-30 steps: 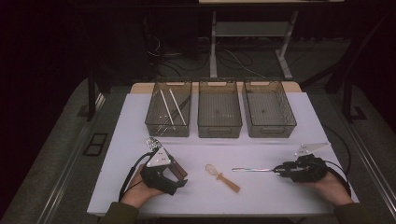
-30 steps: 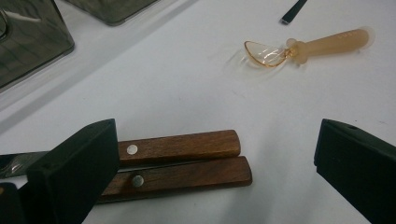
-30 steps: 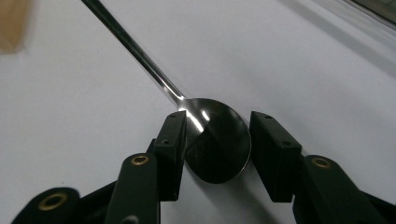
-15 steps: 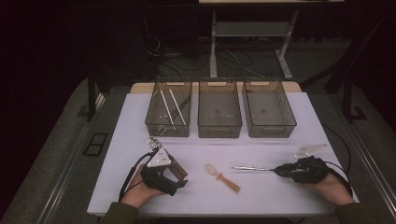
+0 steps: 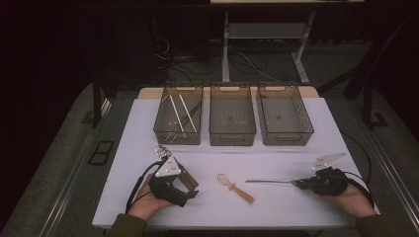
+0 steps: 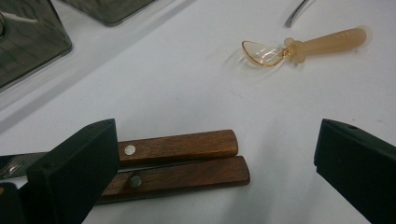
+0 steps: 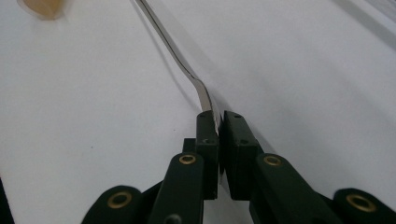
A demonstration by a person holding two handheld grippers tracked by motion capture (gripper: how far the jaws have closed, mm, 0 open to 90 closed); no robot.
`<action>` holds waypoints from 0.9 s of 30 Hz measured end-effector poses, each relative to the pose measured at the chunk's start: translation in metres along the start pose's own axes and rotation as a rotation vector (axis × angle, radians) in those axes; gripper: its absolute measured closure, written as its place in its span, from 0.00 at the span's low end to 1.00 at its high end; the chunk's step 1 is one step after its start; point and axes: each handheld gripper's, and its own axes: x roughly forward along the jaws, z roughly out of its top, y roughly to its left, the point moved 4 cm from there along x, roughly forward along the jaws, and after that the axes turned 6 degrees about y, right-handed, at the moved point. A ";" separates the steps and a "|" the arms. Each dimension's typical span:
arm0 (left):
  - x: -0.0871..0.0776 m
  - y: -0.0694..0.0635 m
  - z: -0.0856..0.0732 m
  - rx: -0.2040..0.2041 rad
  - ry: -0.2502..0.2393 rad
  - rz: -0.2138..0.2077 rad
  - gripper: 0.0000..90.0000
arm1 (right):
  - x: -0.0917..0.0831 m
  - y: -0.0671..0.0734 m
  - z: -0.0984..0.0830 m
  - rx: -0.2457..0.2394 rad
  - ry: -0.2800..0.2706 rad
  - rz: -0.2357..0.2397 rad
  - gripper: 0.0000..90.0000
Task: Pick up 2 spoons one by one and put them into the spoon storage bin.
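Observation:
A slim metal utensil (image 5: 269, 182) lies on the white table (image 5: 276, 158), front right. My right gripper (image 5: 299, 183) is shut on its near end; in the right gripper view the gripper (image 7: 218, 126) pinches the shiny handle (image 7: 177, 58) between its pads, the jaws having just been closing on it. My left gripper (image 5: 190, 186) rests at the front left, open, its jaws (image 6: 215, 140) standing wide around two wooden-handled utensils (image 6: 187, 161) that lie side by side on the table. An amber plastic spoon (image 5: 236, 187) lies between the two grippers, also in the left gripper view (image 6: 299, 44).
Three dark see-through bins stand in a row at the back: the left bin (image 5: 177, 142) holds a few white sticks (image 5: 175, 116), the middle bin (image 5: 232, 143) and right bin (image 5: 286, 140) look nearly bare. Bare table surface lies between bins and grippers.
The right gripper's jaws have closed onto the end of the metal utensil. Both hands have stayed where they were, and the spoon and wooden-handled utensils have not moved.

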 end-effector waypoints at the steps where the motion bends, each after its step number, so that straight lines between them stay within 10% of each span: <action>1: 0.000 0.000 0.000 0.000 -0.001 0.000 0.00 | 0.000 0.000 0.000 0.000 -0.001 0.000 0.95; 27: -0.008 0.002 -0.004 -0.034 -0.054 -0.028 0.00 | -0.023 -0.011 0.013 0.110 -0.146 -0.062 0.95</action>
